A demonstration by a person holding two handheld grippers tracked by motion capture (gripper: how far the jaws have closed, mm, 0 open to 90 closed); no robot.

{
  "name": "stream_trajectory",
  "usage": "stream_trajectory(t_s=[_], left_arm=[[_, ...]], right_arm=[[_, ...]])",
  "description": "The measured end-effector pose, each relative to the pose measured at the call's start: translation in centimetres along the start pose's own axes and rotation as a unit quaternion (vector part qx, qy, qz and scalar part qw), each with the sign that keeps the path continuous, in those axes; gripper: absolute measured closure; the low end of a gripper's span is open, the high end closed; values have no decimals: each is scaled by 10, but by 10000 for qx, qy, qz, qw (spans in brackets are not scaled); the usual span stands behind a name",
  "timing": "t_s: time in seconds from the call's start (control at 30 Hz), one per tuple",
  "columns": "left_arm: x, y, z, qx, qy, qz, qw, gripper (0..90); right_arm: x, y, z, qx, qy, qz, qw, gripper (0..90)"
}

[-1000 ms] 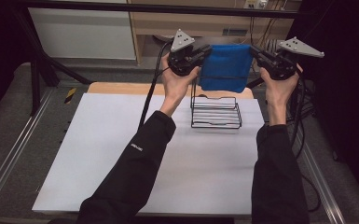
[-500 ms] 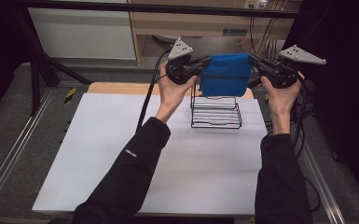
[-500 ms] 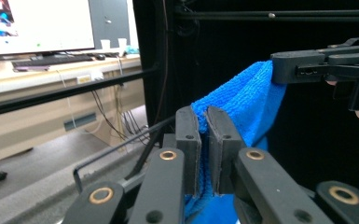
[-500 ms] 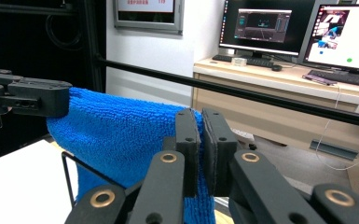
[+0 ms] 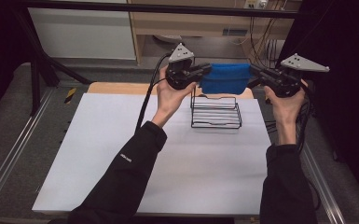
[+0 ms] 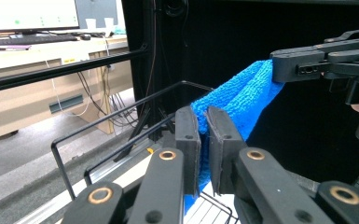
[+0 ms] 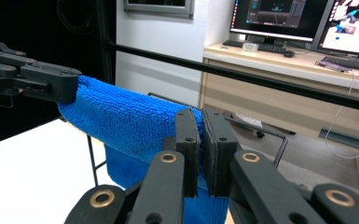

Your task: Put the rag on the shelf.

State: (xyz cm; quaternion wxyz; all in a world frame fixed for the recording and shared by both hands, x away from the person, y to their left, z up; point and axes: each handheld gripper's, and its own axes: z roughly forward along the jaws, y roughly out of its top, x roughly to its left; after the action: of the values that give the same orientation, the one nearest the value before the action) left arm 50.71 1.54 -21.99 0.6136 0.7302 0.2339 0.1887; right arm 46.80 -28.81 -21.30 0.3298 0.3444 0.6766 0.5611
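Note:
A blue towel (image 5: 226, 77) hangs stretched between my two grippers, above the far side of a black wire rack (image 5: 216, 112). My left gripper (image 5: 206, 70) is shut on the towel's left end, and my right gripper (image 5: 254, 73) is shut on its right end. In the left gripper view the pads (image 6: 204, 133) pinch the blue towel (image 6: 242, 98), with the other gripper (image 6: 307, 65) clamped on its far end. In the right gripper view the pads (image 7: 201, 140) squeeze the towel (image 7: 130, 126), which sags toward the left gripper (image 7: 51, 84).
The rack stands at the far middle of a white table (image 5: 121, 154) on a wooden board (image 5: 116, 87). Black frame bars (image 5: 168, 7) cross behind. A cabinet (image 5: 84, 32) and trailing cables (image 5: 265, 46) lie beyond the table. Metal rails (image 5: 9, 158) run along both sides.
Both hands have spread apart, the right one moving rightward. The towel, first hanging as a broad sheet, is now pulled into a shorter, tauter band over the rack.

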Motion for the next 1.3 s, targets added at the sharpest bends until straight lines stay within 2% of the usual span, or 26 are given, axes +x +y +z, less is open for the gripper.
stream_trajectory(t_s=[0.4, 0.6, 0.67, 0.77, 0.83, 0.97, 1.1, 1.3], left_arm=[[-6, -15, 1, 384, -69, 77, 9992, 816], [-6, -20, 0, 489, -117, -29, 9987, 796], [-7, -18, -3, 519, -131, -45, 9986, 773], [-8, -12, -9, 441, -126, -76, 9989, 708], [-9, -6, -12, 385, -129, -126, 9991, 705], [-12, 3, -11, 383, -102, -177, 9991, 755], [-15, -1, -2, 758, -174, -221, 9967, 839], [-12, -16, 5, 1091, -178, -289, 9934, 885]], right_arm=[[4, -13, -5, 226, 122, 41, 9997, 855], [5, -19, -5, 281, 139, 69, 9995, 855], [5, -20, -5, 280, 134, 51, 9995, 855], [4, -23, -4, 311, 138, 72, 9994, 854], [4, -24, -4, 308, 136, 73, 9994, 853], [6, -27, -4, 331, 141, 48, 9993, 851], [6, -30, -4, 342, 157, 38, 9993, 847], [6, -36, -3, 426, 194, 11, 9989, 831]])
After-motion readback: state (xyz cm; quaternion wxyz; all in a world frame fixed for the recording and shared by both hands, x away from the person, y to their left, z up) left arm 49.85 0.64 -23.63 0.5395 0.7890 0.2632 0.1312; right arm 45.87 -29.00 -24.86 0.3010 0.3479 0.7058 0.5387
